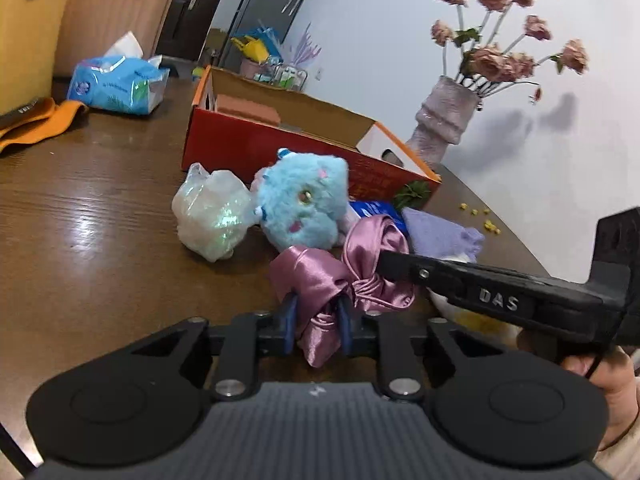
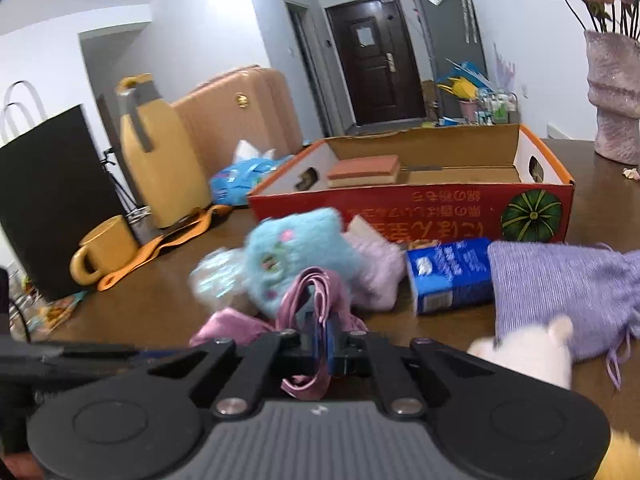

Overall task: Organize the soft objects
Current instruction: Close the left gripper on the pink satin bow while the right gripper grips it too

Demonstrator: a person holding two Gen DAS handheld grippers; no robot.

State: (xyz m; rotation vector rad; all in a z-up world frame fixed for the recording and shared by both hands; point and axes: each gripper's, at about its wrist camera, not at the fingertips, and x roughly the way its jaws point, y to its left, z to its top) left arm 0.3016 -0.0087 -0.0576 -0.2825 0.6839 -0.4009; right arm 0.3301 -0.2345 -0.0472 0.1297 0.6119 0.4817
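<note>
Both hand-held grippers grip the same pink satin cloth. Left hand-held gripper has its blue pads pinched narrowly on one bunched end; right hand-held gripper is clamped fully on a thin fold of the other end, its black body reaching in from the right in the left wrist view. That cloth lies on the brown wooden desk at the near edge of a small heap. Just behind it sit a blue plush toy, a crinkled clear plastic bag to its left, a blue carton and a lilac knitted pouch to the right. Beyond the heap, nearly touching it, stands an open orange cardboard box holding a brown sponge block. Bare desk stretches to the left of the heap. Farther left are a yellow mug and a tissue pack. A vase of pink flowers stands at the far right, by the wall.
</note>
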